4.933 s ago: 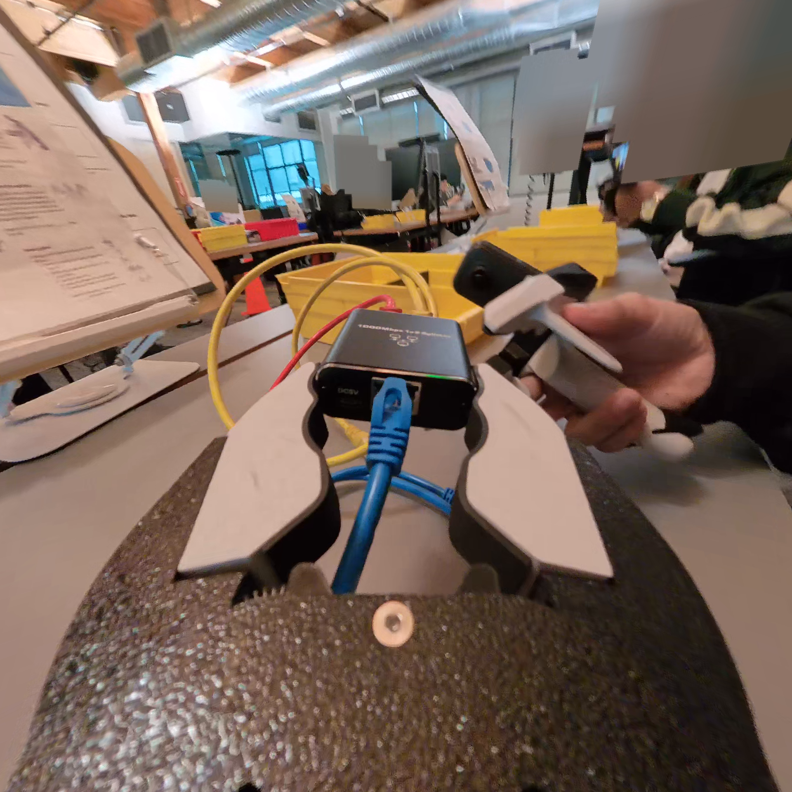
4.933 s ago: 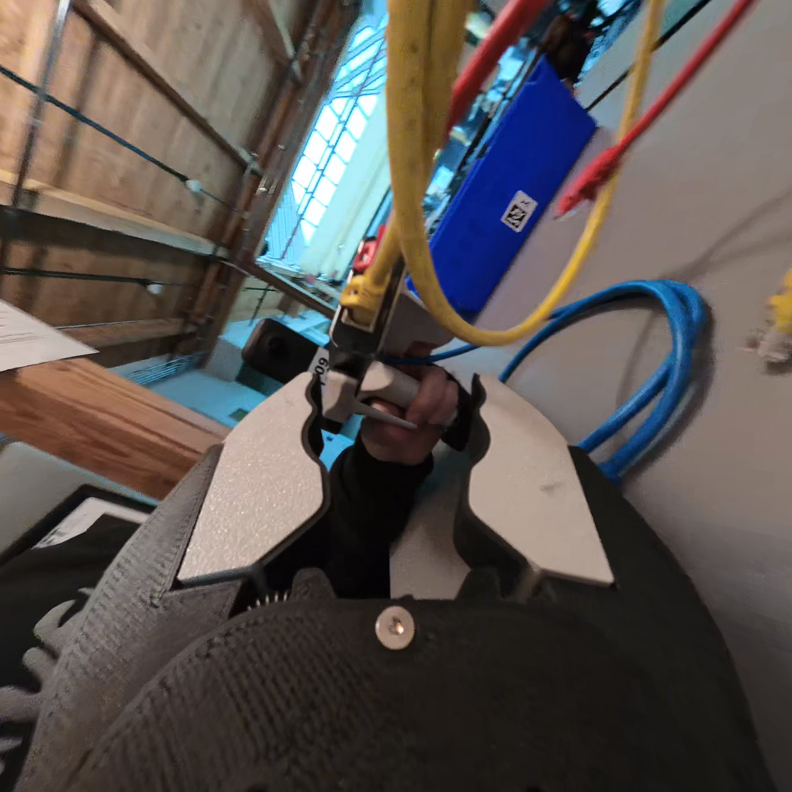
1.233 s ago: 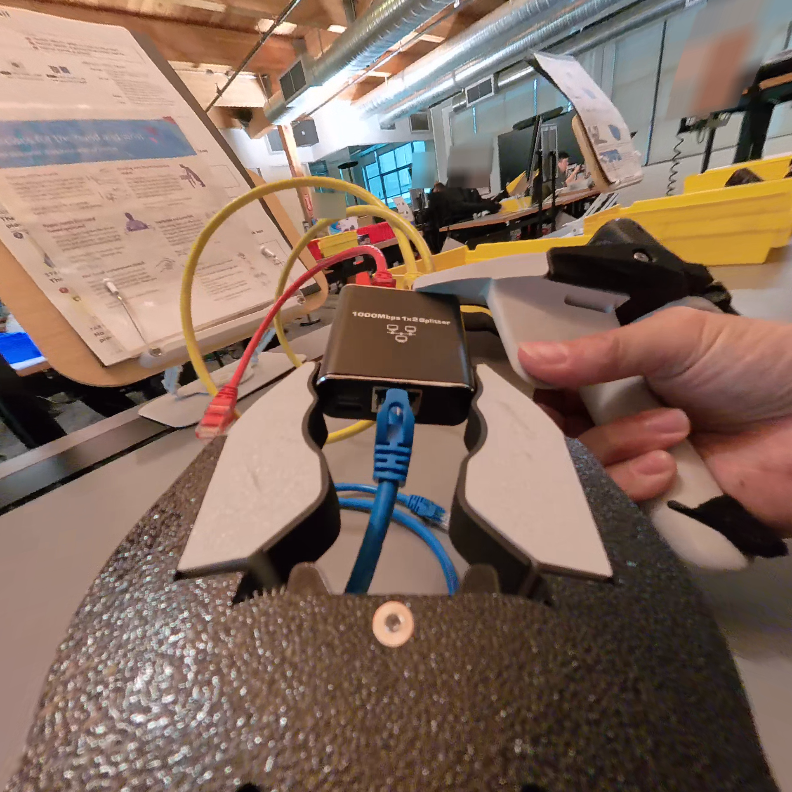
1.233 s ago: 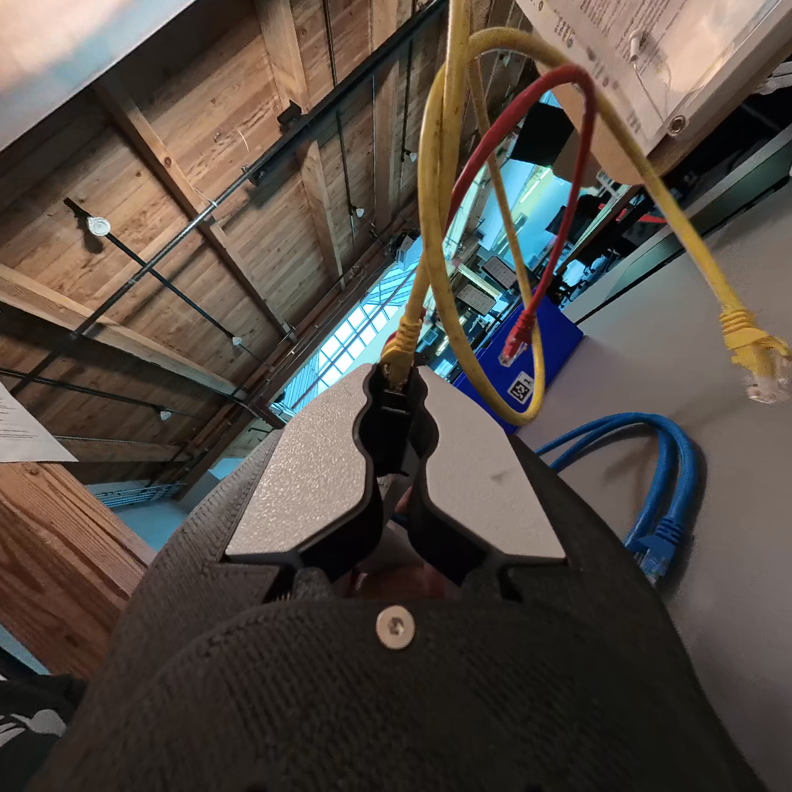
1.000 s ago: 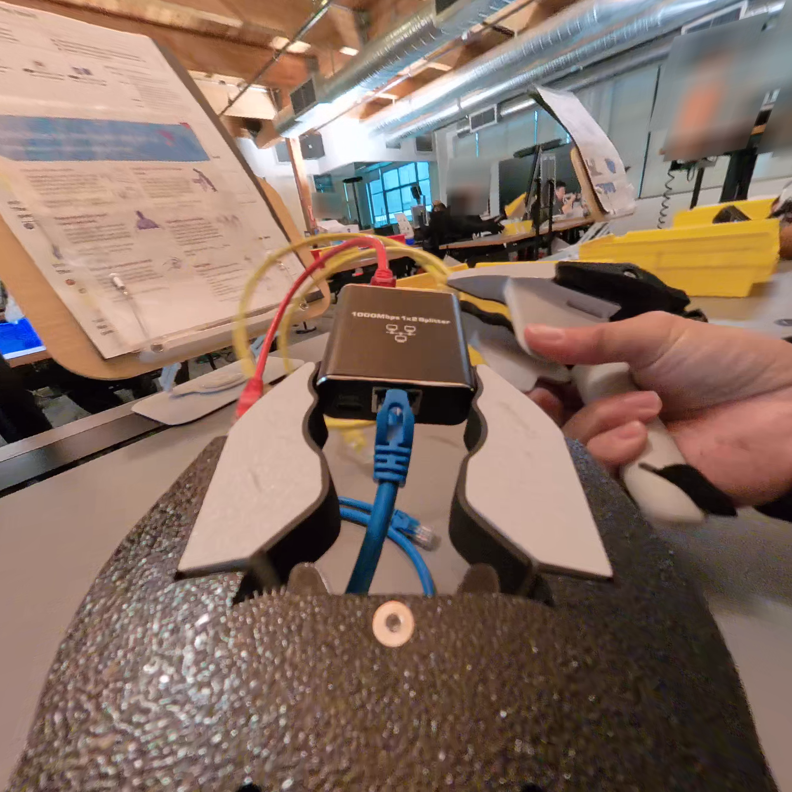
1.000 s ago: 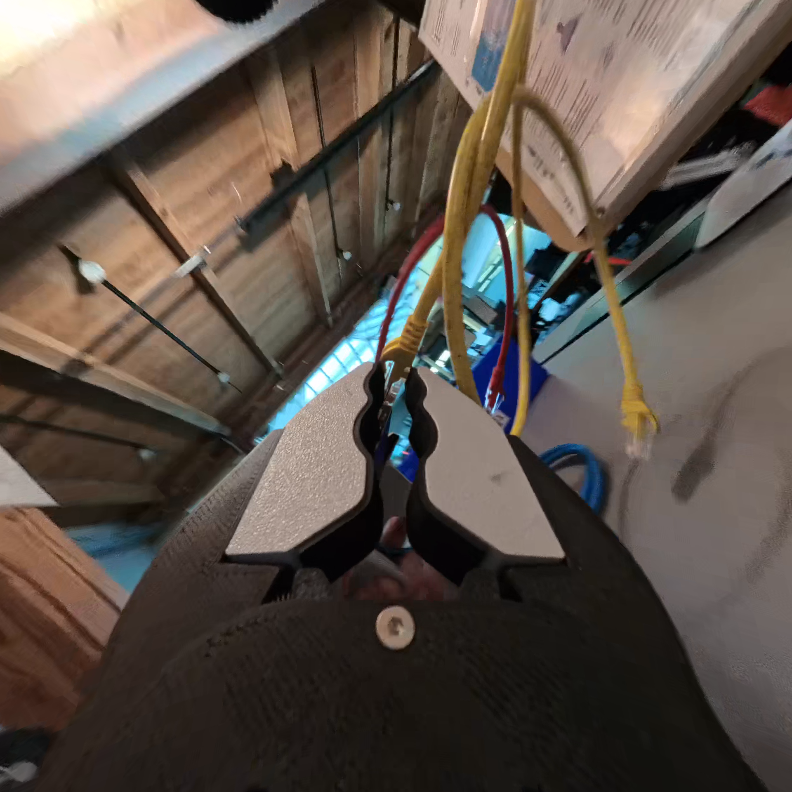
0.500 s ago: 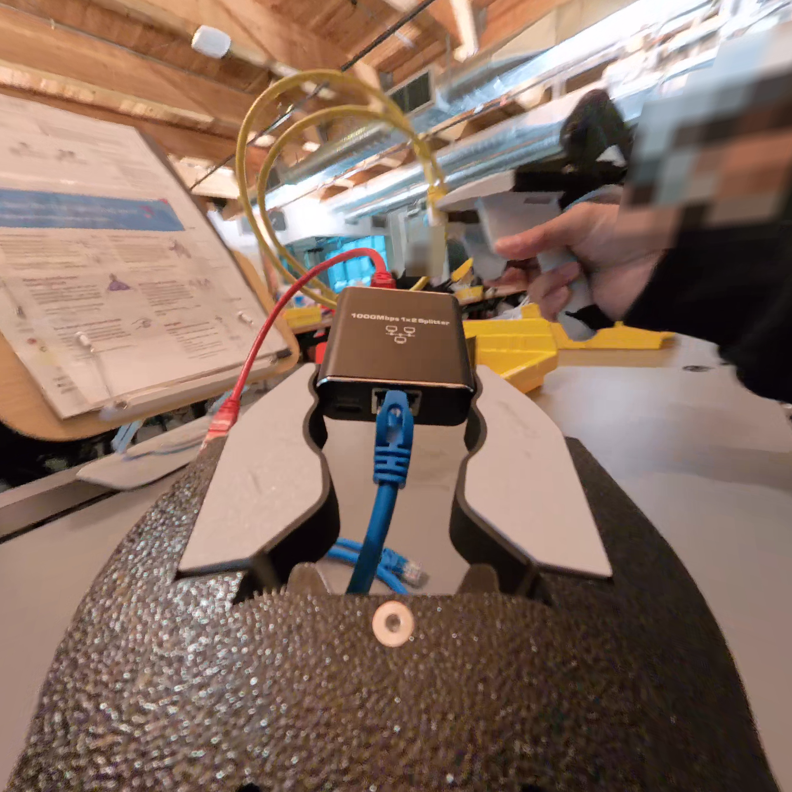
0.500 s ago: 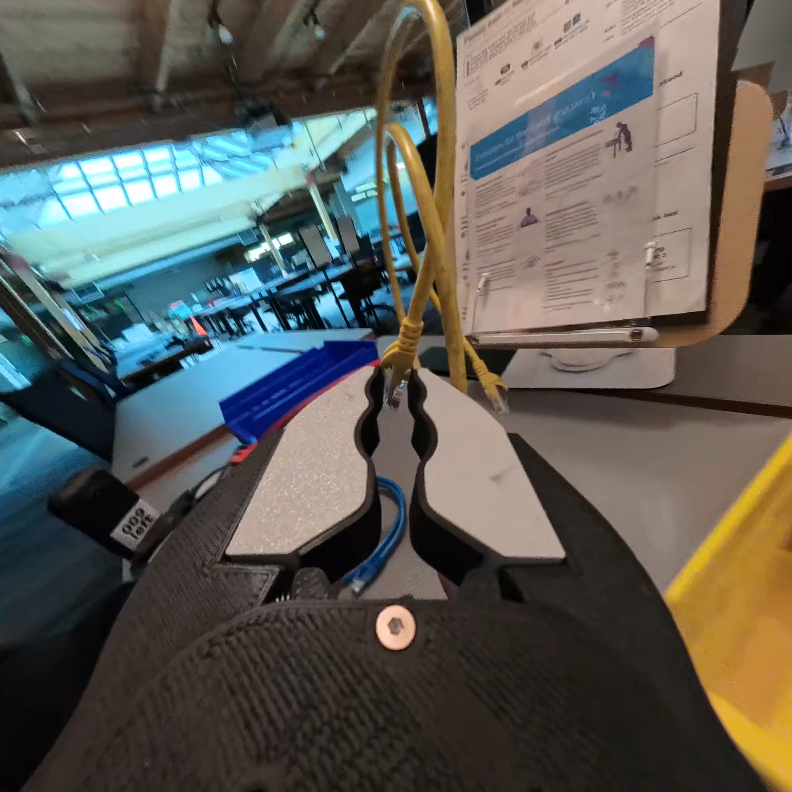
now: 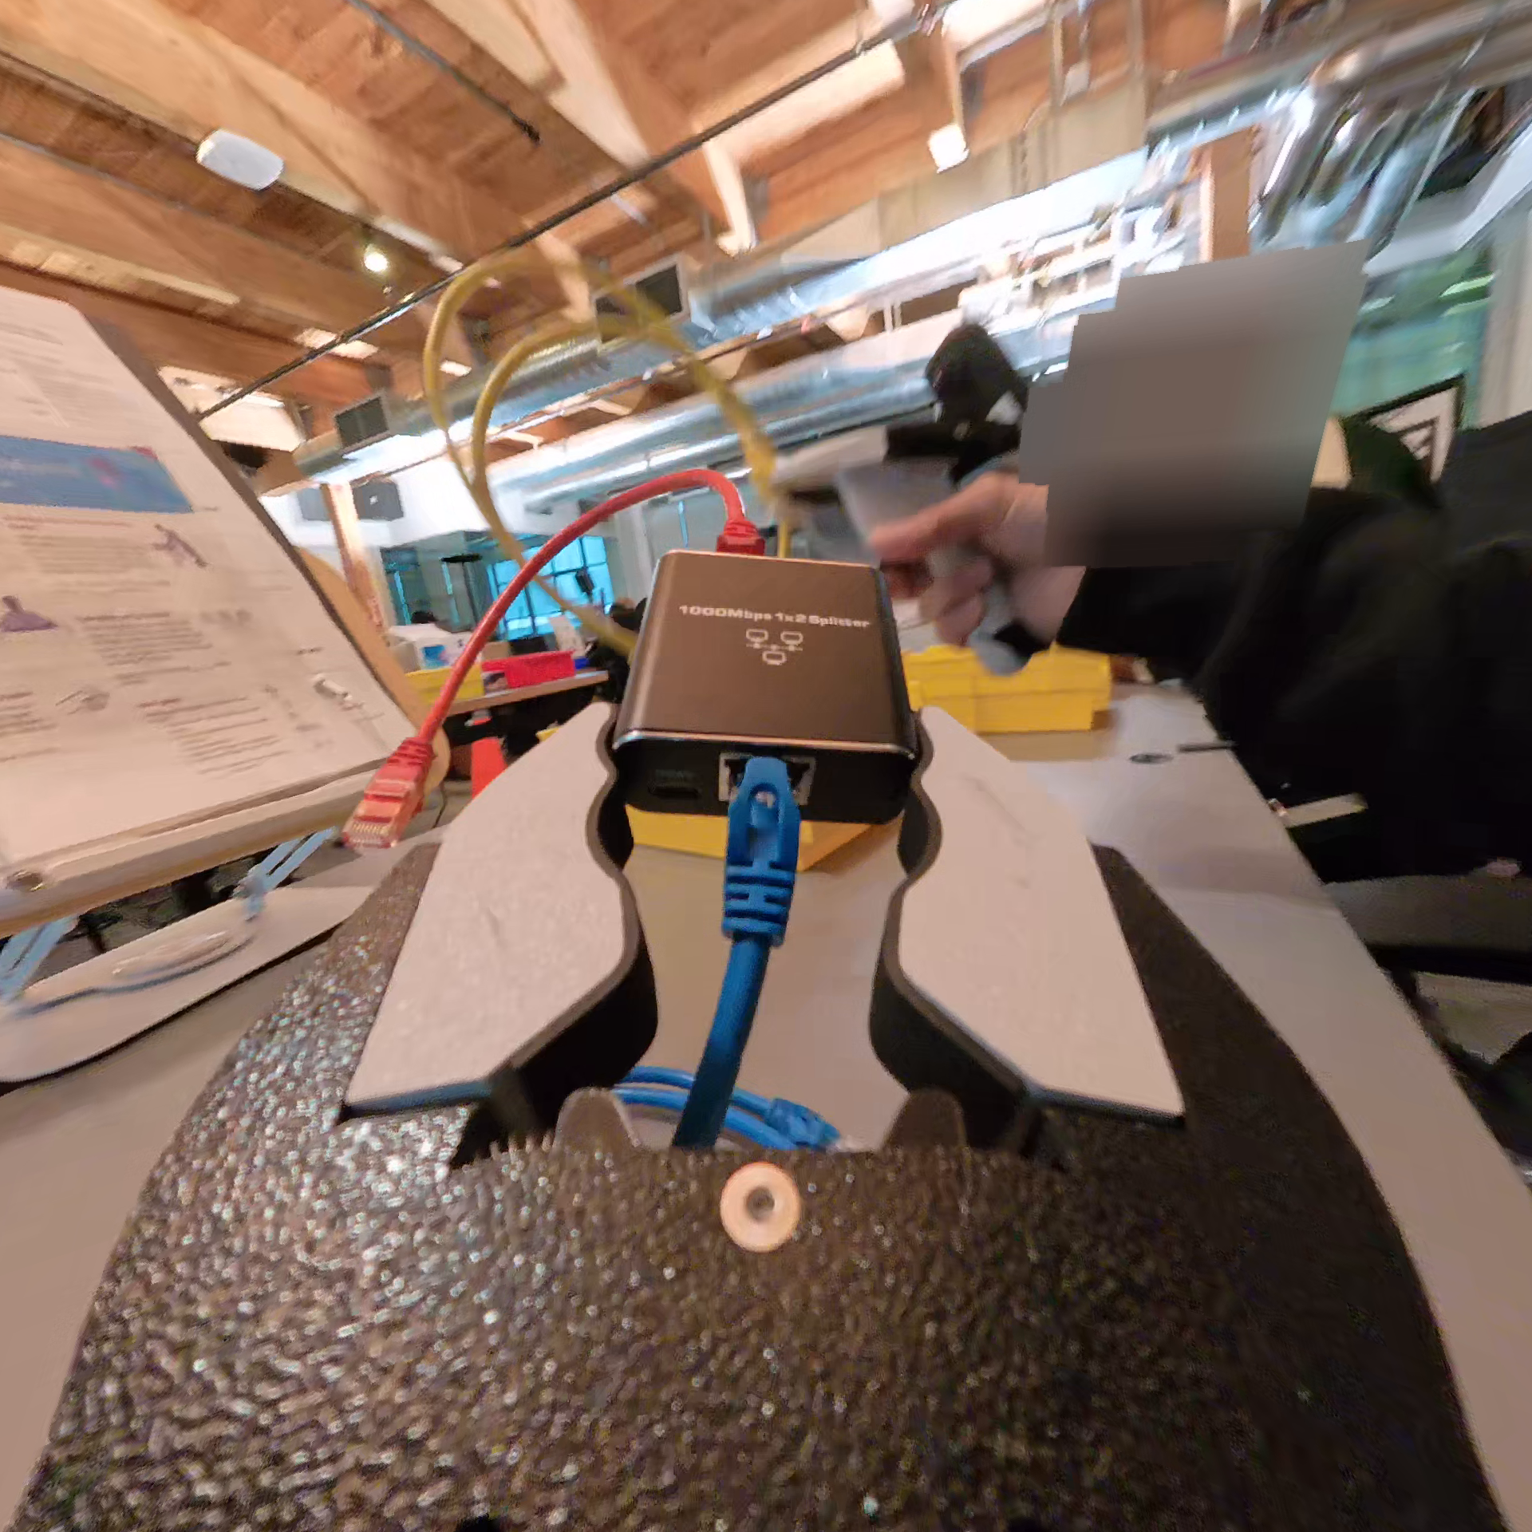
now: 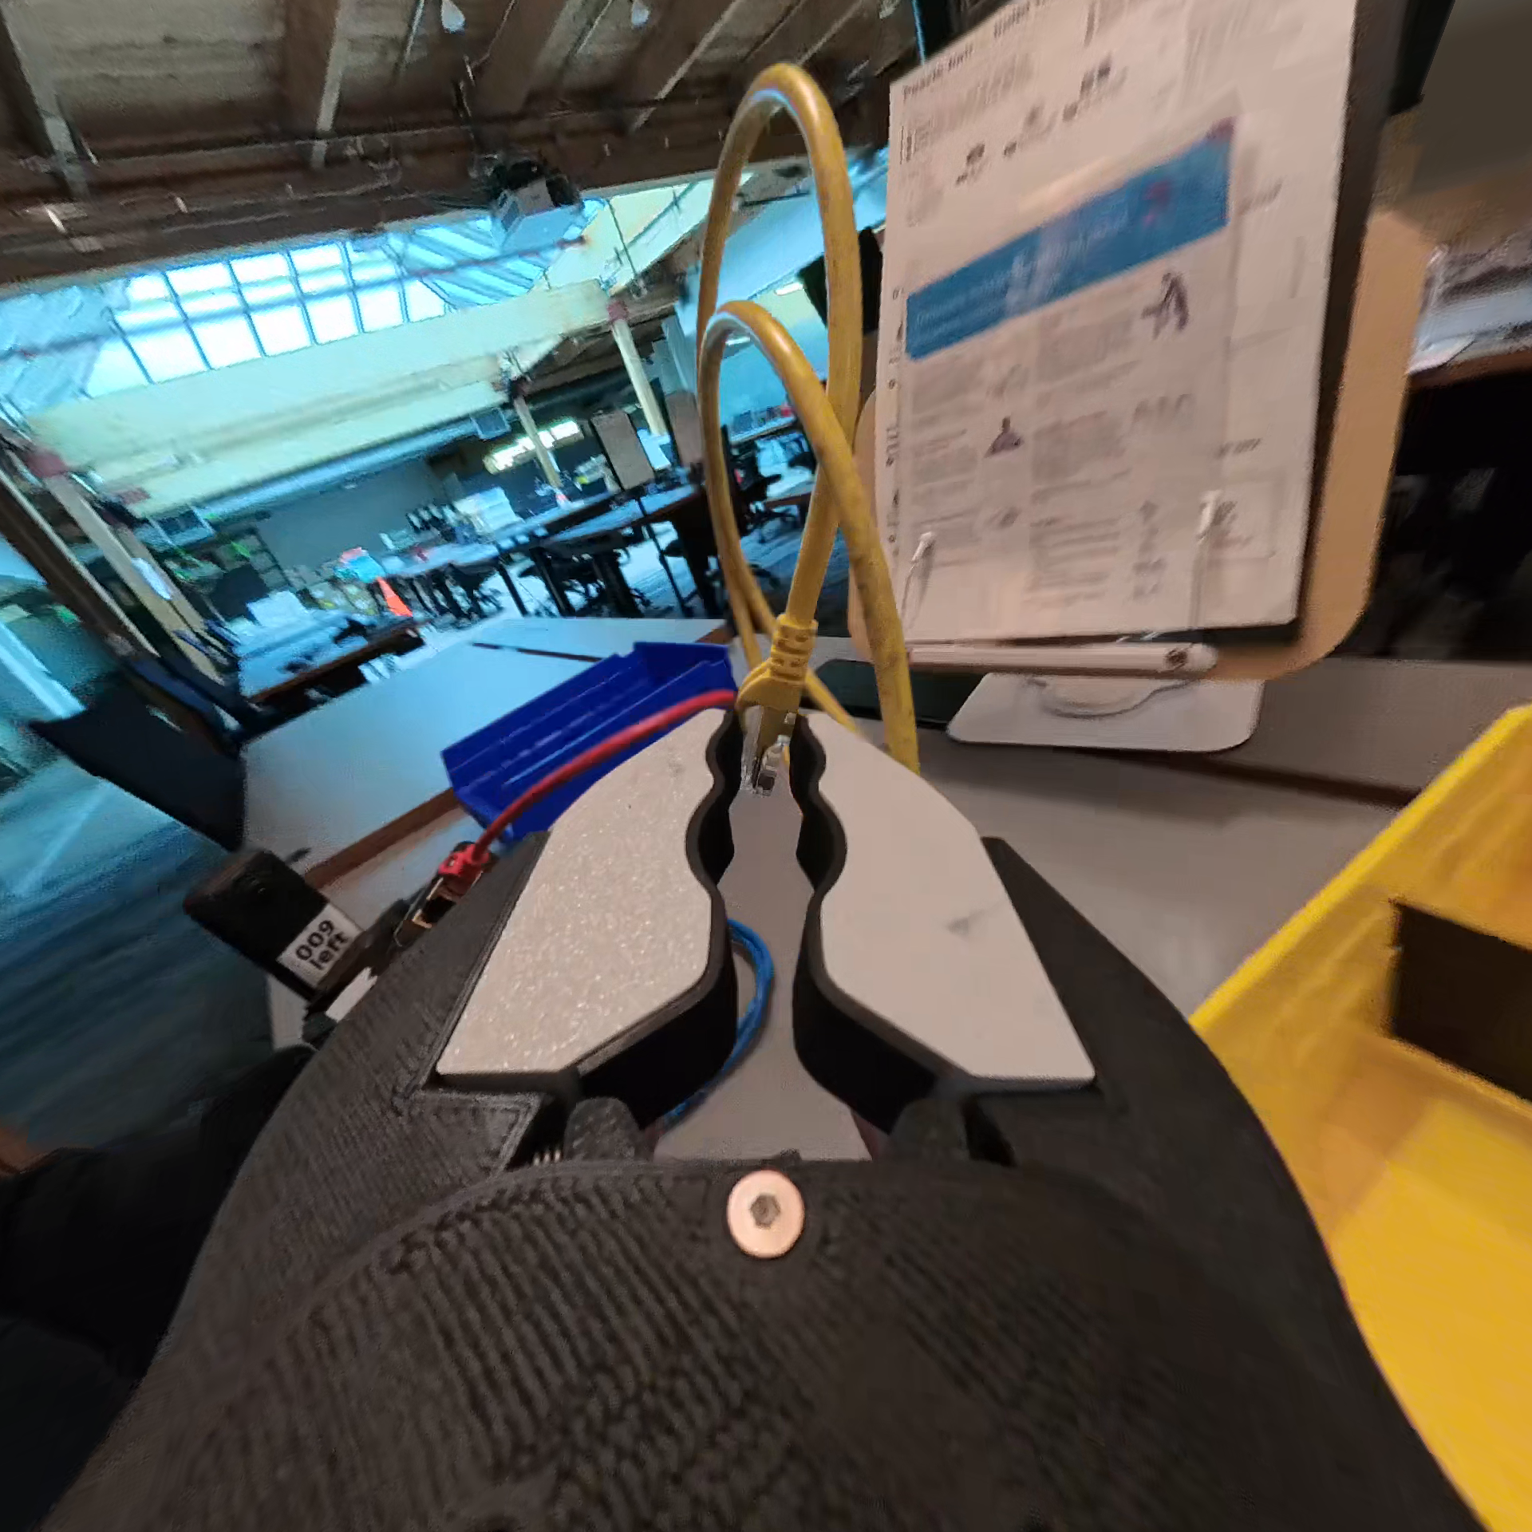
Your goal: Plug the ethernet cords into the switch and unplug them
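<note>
- Left gripper [image 9: 763, 771] clamps the black switch [image 9: 763, 663] by its sides, lifted off the grey counter [image 9: 1161, 796].
- Blue cord [image 9: 758, 845] plugged into the switch's near port; rest of it coils on the counter under the fingers [image 9: 530, 912].
- Red cord [image 9: 530, 597] plugged into the switch's far side, arcs left; its free plug [image 9: 385, 800] hangs in the air.
- Right gripper [image 10: 763, 750] pinched tight on the yellow cord's plug [image 10: 767, 729], plug out of the switch, held up above it and to the right.
- Yellow cord [image 10: 821, 348] loops up from the plug; other end not clear.
- In left wrist view, right gripper [image 9: 837, 489] blurry, held by a hand [image 9: 986, 555] behind the switch.
- Document stand [image 10: 1102, 348] at counter back, blue bin [image 10: 572, 738] left, yellow bin [image 10: 1368, 1036] right.
</note>
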Motion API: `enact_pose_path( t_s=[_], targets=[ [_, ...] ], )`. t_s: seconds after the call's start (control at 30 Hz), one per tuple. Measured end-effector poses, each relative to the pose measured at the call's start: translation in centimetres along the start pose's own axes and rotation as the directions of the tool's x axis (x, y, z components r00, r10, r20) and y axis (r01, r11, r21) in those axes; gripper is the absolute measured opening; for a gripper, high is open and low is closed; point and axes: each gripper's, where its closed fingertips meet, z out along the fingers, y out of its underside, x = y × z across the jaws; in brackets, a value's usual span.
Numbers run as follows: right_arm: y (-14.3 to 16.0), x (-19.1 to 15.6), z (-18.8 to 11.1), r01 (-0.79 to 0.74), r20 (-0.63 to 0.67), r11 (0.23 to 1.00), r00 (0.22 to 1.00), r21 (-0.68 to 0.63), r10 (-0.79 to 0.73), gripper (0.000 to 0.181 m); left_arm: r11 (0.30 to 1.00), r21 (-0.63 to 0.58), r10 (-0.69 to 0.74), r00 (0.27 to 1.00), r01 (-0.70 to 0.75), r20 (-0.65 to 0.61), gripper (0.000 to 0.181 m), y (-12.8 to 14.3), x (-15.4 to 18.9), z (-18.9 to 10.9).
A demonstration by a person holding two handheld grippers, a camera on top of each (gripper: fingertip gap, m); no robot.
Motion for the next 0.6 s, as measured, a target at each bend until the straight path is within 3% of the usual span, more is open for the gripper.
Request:
enact_pose_path(
  t_s=[0.17, 0.27, 0.37, 0.5, 0.6],
  targets=[
    [-3.8, 2.1, -4.4, 0.188, -0.110, 0.971, 0.972, -0.149, -0.205, 0.012, 0.999, -0.054, 0.011, 1.000, -0.010, 0.020, 0.062, 0.9, -0.3, 0.2],
    [-3.5, 6.0, -7.5, 0.230, -0.201, 0.913, 0.930, -0.338, -0.309, 0.012, 0.998, -0.057, 0.011, 1.000, -0.010, 0.026, 0.062, 1.0, -0.4, 0.1],
    [-2.8, 10.0, -9.9, 0.165, -0.275, 0.900, 0.916, -0.403, -0.291, 0.012, 0.998, -0.062, 0.008, 1.000, -0.006, 0.029, 0.062, 1.1, -0.5, 0.1],
    [0.5, 14.5, -11.6, 0.006, -0.352, 0.894, 0.918, -0.448, -0.182, 0.011, 0.998, -0.064, 0.002, 1.000, -0.001, 0.024, 0.062, 1.2, -0.5, 0.1],
    [4.9, 16.9, -12.4, -0.037, -0.366, 0.780, 0.896, -0.625, -0.250, 0.012, 0.997, -0.072, -0.001, 1.000, 0.002, 0.019, 0.062, 1.3, -0.4, 0.1]
  ],
)
